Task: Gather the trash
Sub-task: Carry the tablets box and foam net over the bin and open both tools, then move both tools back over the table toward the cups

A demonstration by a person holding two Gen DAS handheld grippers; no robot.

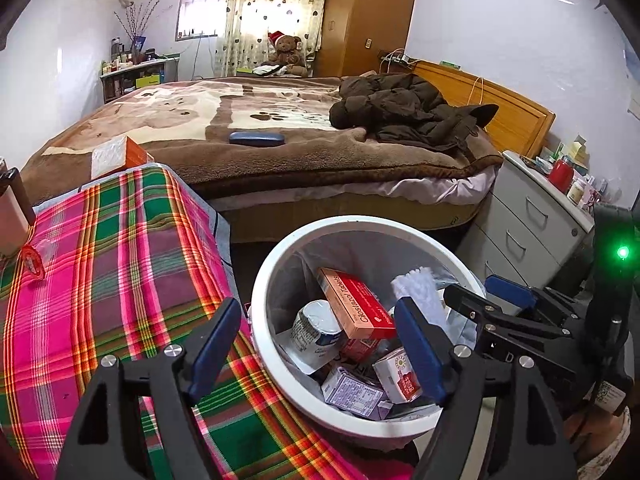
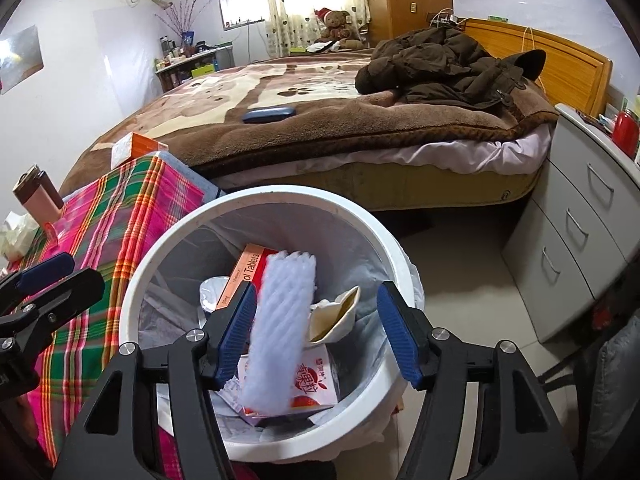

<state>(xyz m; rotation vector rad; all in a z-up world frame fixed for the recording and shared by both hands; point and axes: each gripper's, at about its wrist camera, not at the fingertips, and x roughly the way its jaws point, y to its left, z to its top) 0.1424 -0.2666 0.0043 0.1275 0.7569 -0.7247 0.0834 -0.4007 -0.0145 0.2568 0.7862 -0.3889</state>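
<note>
Right gripper (image 2: 318, 332) released over bin (image 2: 132, 312); foam net (image 2: 276, 328) lower centre, between its jaws, touching left pad.

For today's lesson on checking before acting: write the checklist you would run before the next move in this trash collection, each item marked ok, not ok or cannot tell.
1. Right gripper open, pads off the white foam net: ok; the net is blurred, apparently dropping.
2. Foam net over the white bin, not the floor: ok.
3. Left gripper open and empty: ok.
4. Bin has room: ok; the red tablet box and cartons sit below the rim.
5. Trash left on the plaid cloth: cannot tell; only a red-edged wrapper shows near its edge.
</note>
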